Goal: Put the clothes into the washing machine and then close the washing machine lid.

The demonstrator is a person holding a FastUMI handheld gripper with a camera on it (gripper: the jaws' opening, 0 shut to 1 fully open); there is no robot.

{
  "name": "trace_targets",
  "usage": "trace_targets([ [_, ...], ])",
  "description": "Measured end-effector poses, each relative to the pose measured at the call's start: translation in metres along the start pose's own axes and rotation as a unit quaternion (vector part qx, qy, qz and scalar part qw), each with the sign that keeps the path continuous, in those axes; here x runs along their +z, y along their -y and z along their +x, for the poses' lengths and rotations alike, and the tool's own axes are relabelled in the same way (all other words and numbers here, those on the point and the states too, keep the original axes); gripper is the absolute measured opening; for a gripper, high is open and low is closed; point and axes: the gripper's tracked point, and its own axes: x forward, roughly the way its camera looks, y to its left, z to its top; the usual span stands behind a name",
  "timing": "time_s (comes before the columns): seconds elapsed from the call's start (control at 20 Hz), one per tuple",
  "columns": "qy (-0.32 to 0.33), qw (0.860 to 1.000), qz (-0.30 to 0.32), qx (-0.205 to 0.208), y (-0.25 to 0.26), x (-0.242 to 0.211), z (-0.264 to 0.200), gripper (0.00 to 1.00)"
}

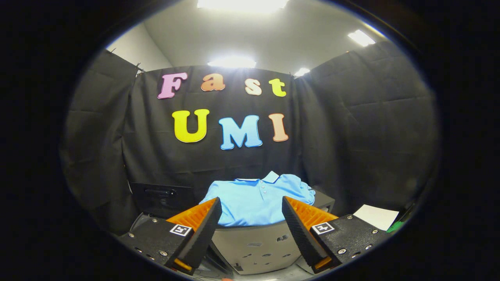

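My claw (252, 218) is open and empty, just before the blue shirt (256, 199) on the washing machine (254, 246), so I think I must reach forward and grasp it first.

shirt (258, 199) front: hid by fingers (203, 230) | washer (254, 246) base: cut off

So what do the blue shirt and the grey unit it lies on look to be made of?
Blue polo shirt: soft knit fabric, matte, judging by its folds, collar and button placket. Grey unit: probably painted sheet metal or hard plastic, smooth with a dull sheen and punched slots. The gripper is open, the shirt just beyond its fingers.
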Motion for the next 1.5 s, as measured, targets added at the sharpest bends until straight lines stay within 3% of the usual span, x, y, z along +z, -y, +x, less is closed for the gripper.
trace_targets([
  [0.4, -0.067, 0.998, -0.007, -0.002, 0.017, -0.011, 0.101, 0.96],
  [0.75, -0.135, 0.99, -0.026, 0.021, 0.016, -0.044, 0.17, 0.96],
  [1.5, -0.248, 0.966, 0.063, 0.027, 0.025, -0.079, 0.199, 0.96],
])
